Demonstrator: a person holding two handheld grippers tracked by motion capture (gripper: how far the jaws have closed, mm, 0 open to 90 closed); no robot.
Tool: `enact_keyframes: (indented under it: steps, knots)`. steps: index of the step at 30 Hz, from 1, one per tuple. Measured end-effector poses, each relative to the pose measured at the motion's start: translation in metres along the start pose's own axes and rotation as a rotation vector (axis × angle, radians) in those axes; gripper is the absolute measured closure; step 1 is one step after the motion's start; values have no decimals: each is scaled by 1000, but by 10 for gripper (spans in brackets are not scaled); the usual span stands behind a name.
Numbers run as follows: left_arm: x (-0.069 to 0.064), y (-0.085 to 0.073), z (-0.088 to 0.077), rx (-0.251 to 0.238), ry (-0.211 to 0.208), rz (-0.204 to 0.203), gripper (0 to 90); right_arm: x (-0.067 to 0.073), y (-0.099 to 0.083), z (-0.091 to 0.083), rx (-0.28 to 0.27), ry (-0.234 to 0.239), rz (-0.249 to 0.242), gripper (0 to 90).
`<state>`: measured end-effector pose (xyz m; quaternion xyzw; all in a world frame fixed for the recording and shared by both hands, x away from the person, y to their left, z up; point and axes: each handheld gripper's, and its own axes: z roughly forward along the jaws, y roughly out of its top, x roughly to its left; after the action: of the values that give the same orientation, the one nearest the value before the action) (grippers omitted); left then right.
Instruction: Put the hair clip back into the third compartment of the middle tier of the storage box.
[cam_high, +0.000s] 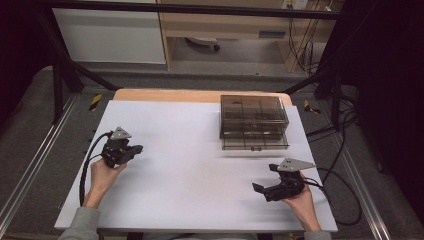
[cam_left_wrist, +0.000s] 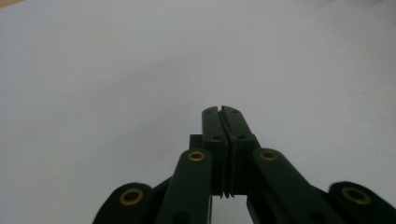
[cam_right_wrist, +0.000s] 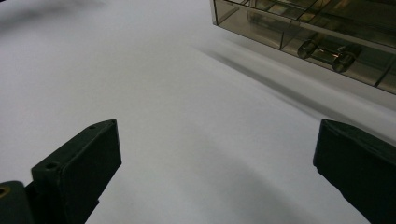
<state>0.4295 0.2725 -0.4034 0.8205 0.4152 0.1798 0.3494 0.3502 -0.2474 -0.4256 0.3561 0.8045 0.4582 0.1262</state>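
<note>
A smoky clear plastic drawer box (cam_high: 254, 122) with divided compartments stands at the back right of the white table (cam_high: 190, 165). In the right gripper view its front wall (cam_right_wrist: 308, 32) and a small handle (cam_right_wrist: 327, 52) appear at the upper right. My left gripper (cam_high: 138, 148) is held low at the table's left, jaws pressed together with nothing between them (cam_left_wrist: 221, 112). My right gripper (cam_high: 265, 177) is at the front right, short of the box, its jaws wide apart and empty (cam_right_wrist: 215, 158).
A wooden strip (cam_high: 165, 95) edges the table's far side. Black cables (cam_high: 345, 165) trail off the right edge and along the floor. A dark metal frame (cam_high: 65, 75) and a wooden shelf unit (cam_high: 225, 30) stand behind.
</note>
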Motion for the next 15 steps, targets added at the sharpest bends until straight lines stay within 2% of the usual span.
enact_keyframes:
  steps: [15]
  knots:
    - [-15,8,0,4,-51,34,878,0,0,0,3,3,5,15]
